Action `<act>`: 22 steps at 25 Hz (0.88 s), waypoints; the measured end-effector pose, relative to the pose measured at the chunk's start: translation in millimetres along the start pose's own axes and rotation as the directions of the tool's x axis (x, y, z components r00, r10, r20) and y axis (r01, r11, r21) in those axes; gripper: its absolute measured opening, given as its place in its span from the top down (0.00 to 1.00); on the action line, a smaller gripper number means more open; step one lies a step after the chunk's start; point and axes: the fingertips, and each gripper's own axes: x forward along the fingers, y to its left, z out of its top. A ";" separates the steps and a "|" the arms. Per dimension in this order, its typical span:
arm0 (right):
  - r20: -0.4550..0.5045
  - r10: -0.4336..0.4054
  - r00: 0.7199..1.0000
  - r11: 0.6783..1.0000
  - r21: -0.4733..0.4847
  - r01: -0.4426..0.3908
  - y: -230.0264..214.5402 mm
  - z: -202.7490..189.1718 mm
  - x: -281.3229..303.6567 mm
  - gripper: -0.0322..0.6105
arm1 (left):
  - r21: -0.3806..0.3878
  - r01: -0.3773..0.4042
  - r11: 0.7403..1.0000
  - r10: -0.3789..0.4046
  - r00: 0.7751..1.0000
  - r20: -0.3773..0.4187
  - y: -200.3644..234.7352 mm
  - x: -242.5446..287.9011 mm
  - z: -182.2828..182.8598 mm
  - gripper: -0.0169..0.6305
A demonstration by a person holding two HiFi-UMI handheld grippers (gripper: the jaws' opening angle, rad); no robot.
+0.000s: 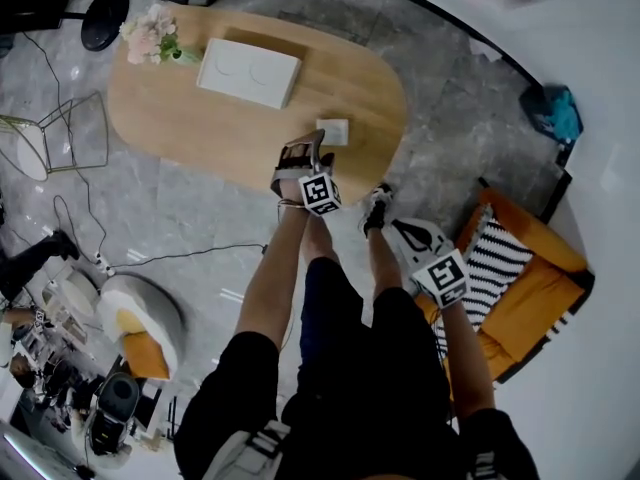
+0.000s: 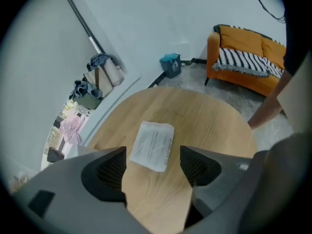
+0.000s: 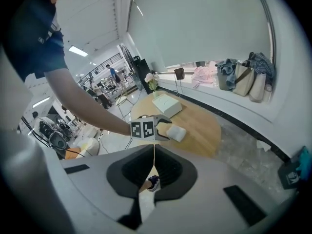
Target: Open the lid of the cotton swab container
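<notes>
Wood, pale and smooth, forms the oval table (image 1: 200,128), which bears a flat white box (image 1: 248,71). Near its rounded end lies the cotton swab container (image 2: 153,145), a white rectangular pack. The left gripper (image 2: 153,165) hovers over it, ribbed jaws wide apart. The right gripper (image 3: 154,172) is closed and empty.

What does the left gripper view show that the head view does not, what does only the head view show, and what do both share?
Only the left gripper view: the ribbed inner pads of the left gripper, jaws standing apart, with the cotton swab container lying beyond them, not gripped, and a pink cloth by the wall.
Only the head view: the right gripper, the white box and the flowers.
Both: the wooden table, the container, the orange sofa and the teal bag.
</notes>
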 end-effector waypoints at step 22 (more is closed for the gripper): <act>-0.046 0.011 0.999 0.999 0.033 -0.009 -9.0 -22.8 23.0 0.95 | 0.053 0.208 0.977 -0.210 0.977 0.031 8.1 45.8 16.5 0.46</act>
